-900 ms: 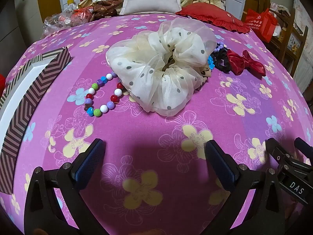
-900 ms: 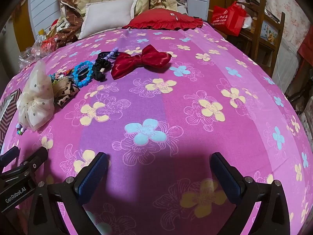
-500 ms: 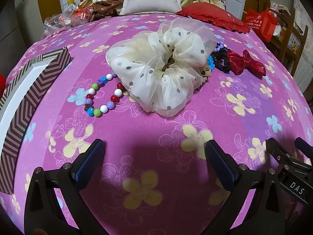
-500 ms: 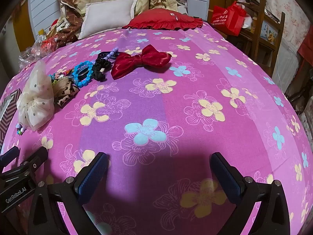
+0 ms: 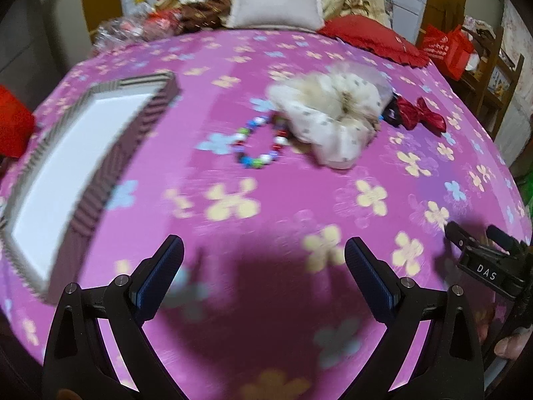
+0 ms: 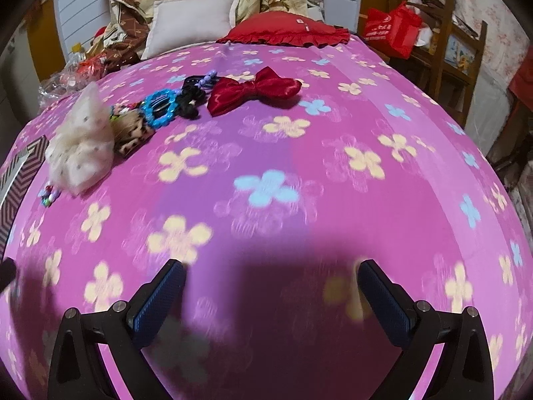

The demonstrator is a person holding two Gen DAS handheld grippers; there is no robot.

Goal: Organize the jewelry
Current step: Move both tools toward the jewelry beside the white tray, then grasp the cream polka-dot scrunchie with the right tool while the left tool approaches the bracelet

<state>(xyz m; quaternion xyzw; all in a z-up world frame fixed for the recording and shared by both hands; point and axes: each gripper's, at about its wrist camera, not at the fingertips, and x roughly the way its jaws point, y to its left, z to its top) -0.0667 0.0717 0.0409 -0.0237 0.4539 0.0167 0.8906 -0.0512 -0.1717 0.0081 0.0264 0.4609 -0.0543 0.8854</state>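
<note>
Overhead-ish, both wrist views tilted down at a pink floral bedspread (image 6: 333,133); left view smeared with blur. Left gripper (image 5: 265,260) jaws spread wide, nothing between them, only cloth and shadow below. Right gripper (image 6: 271,283) likewise wide apart and empty. Jewelry and hair pieces lie in a loose row across the bed: bead bracelet (image 5: 258,148) in mixed colours, touching the near edge of a cream dotted scrunchie (image 5: 333,116); beside that a leopard-print scrunchie (image 6: 131,133), a blue beaded ring (image 6: 160,106), a black hair tie (image 6: 190,100) and a red satin bow (image 6: 253,90) at the far right end. Zigzag-patterned box (image 5: 86,163), white inside, sits well left of the bracelet, apart from it. All pieces are well ahead of both grippers. White pillow (image 6: 193,23) and red cushion (image 6: 286,31) at the head of the bed.
</note>
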